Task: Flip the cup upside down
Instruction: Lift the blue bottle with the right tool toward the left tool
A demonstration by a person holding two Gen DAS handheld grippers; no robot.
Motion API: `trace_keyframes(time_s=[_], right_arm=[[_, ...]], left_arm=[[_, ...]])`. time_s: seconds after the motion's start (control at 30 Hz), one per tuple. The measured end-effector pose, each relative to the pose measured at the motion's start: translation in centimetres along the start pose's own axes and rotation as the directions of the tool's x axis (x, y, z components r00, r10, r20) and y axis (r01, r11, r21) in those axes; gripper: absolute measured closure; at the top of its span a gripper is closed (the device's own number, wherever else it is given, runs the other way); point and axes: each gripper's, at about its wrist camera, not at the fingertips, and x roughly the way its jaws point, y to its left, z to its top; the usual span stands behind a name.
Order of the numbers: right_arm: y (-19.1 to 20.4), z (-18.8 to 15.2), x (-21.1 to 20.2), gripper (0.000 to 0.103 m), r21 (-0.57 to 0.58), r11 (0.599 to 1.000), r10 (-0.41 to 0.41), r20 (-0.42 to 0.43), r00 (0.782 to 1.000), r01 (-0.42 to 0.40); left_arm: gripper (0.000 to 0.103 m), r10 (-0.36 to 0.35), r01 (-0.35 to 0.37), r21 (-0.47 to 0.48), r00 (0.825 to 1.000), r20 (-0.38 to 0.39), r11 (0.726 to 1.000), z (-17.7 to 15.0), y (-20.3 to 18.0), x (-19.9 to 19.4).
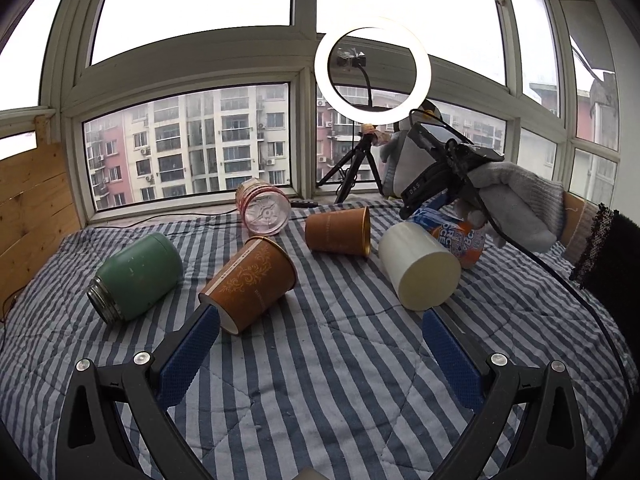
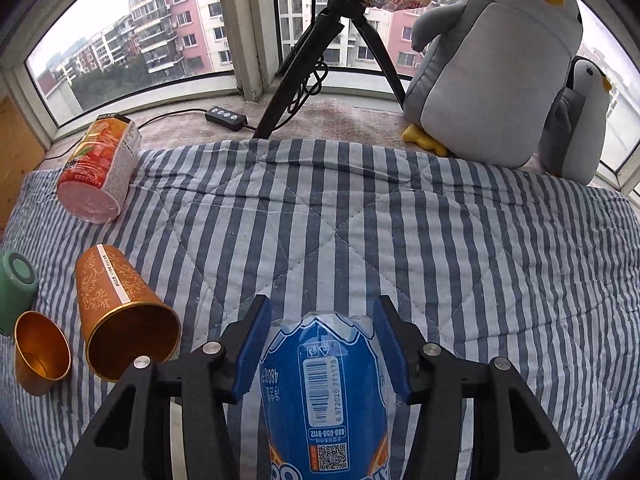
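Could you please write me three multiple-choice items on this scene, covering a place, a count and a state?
1. In the left wrist view, where does the green jar lie relative to the nearer brown cup?
A. to its left
B. to its right
C. inside it

2. How many brown cups lie on the striped quilt?
A. one
B. two
C. four

3. How do the jaws of the left gripper stand?
A. shut on the white cup
B. shut on the green jar
C. open, holding nothing

Answers:
1 A: the jar lies left of that cup.
2 B: the nearer cup and a farther brown cup, both on their sides.
3 C: only quilt shows between the spread jaws.
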Motion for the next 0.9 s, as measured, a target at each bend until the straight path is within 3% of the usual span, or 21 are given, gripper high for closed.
trace_keyframes(time_s=[0.37,0.67,0.9], right_arm=[[-2.1,-6.9,-3.5,0.054,0.1,0.987,0.135,-0.055,0.989,-0.129],[-1.0,-14.0,-7.5,0.054,0.199,0.955,0.231,-0.034,0.972,-0.22],[0.9,-17.6,-9.2,0.054,0.204,0.949,0.244,0.012,0.97,-0.241]], left_arm=[[0.001,0.005,-0.005,0.005,1.0,-0.007,1.0,-0.1,0.0,0.4],[0.001,-0.001,0.001,-0.002,0.999,-0.053,1.0,-0.5,0.0,1.4],[0.001,0.005,-0.005,0.002,0.998,-0.07,1.0,-0.7,-0.4,1.2]])
